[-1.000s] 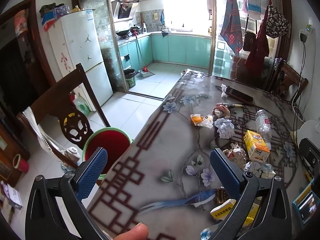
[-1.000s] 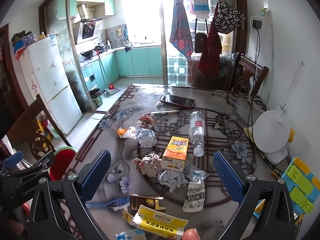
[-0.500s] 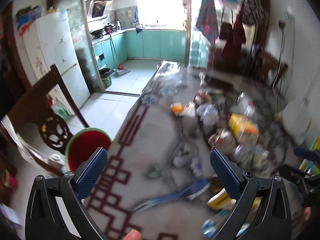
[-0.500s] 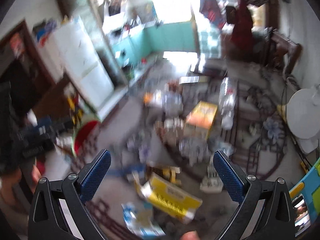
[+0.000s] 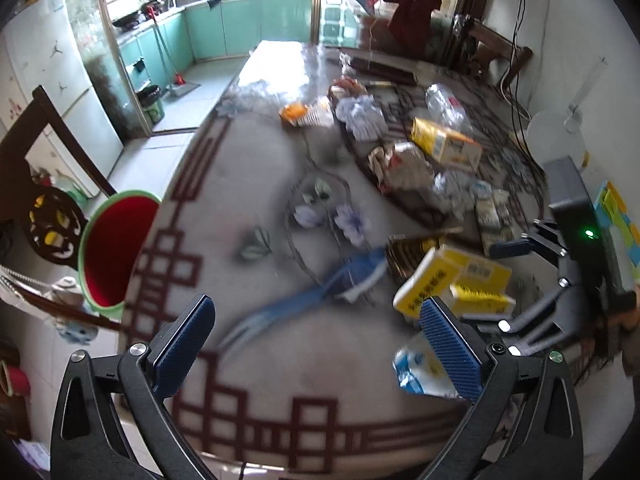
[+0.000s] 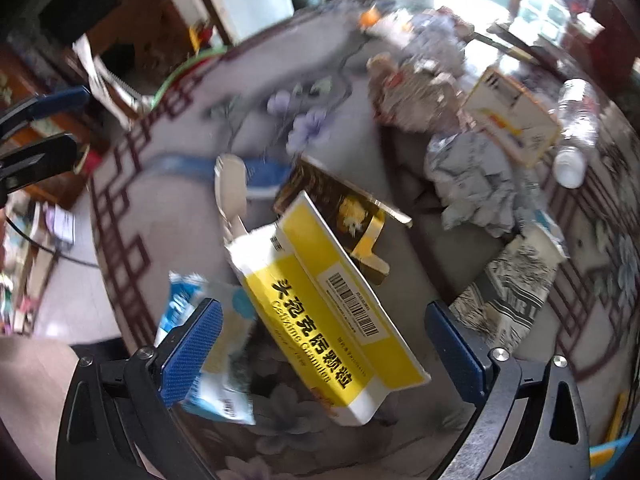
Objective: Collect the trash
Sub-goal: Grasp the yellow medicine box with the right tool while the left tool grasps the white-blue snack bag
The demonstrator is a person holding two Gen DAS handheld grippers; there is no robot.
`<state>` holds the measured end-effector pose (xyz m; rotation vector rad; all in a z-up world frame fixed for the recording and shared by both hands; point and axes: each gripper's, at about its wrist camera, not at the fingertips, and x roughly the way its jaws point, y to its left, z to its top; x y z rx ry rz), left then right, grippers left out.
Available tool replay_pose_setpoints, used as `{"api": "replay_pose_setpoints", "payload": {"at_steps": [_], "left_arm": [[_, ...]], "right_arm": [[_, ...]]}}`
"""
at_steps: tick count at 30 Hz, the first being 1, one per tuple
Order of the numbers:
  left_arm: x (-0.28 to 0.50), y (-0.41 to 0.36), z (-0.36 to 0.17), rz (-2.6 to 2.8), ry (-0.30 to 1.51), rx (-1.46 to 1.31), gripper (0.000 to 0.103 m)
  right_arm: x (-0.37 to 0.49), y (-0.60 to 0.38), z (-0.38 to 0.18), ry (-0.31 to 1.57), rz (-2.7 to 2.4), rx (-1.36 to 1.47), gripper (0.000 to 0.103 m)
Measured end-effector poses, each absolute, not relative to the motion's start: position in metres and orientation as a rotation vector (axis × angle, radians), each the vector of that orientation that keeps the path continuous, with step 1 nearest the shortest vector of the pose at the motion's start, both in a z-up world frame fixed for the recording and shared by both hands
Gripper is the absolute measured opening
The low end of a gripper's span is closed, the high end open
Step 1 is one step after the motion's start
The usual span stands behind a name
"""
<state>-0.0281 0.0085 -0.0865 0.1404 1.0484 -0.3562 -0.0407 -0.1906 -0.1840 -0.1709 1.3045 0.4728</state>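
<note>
L gripper [image 5: 316, 344] is spread wide w/ nothing between the blue pads, hanging over the near edge of the table [image 5: 224, 184]. R gripper [image 6: 320, 348] is also released, jaws wide, w/ a yellow box [image 6: 328, 320] lying flat in the gap between them; neither pad touches it as far as I can tell. In the left wrist view, L to R: a chair [image 5: 36, 184] and a red bin [image 5: 116, 248] w/ green rim just off the table's left edge, below tabletop level; a blue strip [image 5: 304, 300] on the cloth mid-table; the yellow box [image 5: 444, 280] beside it; a blue-white wrapper [image 5: 420, 368] right by the right pad; then the R gripper [image 5: 528, 280] coming in from the right edge. Farther back: an orange packet [image 5: 300, 114], crumpled paper [image 5: 360, 116], a yellow carton [image 5: 444, 144] and a bottle [image 5: 444, 104]. In the right wrist view, L to R: L gripper [image 6: 40, 132] at the far left edge, off the table; the wrapper [image 6: 216, 352] just behind the left pad, touching the box; a plastic fork [image 6: 230, 188] over the blue strip [image 6: 208, 168]; a dark gold pack [image 6: 344, 208] partly under the box's far end; crumpled paper [image 6: 472, 176]; a patterned pack [image 6: 516, 292] near the right pad; the carton [image 6: 512, 116] and the bottle [image 6: 576, 128] on its side at far right. Both views are blurred, so small print is unreadable apart from the box's label.
</note>
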Motion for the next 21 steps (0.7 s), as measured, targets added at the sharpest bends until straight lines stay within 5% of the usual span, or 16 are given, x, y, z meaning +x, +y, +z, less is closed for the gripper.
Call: {"api": "replay_pose_setpoints", "payload": {"at_steps": [3, 14, 17, 19, 21], "left_arm": [[-0.034, 0.005, -0.091, -0.386, 1.075, 0.15, 0.103], [-0.036, -0.039, -0.148, -0.607, 1.287, 0.074, 0.1], [-0.028, -0.052, -0.167, -0.585, 1.308, 0.108, 0.089], [-0.023, -0.059, -0.178, -0.593, 1.343, 0.106, 0.068], [-0.022, -0.064, -0.186, -0.609, 1.368, 0.108, 0.058]], "right_arm": [[-0.038, -0.189, -0.193, 1.318, 0.489, -0.179, 0.045], [-0.036, -0.244, -0.139, 1.087, 0.361, 0.181, 0.039], [-0.038, -0.253, -0.126, 1.035, 0.318, 0.241, 0.039], [-0.041, -0.259, -0.121, 1.015, 0.297, 0.289, 0.039], [-0.043, -0.259, -0.12, 1.005, 0.279, 0.321, 0.039]]}}
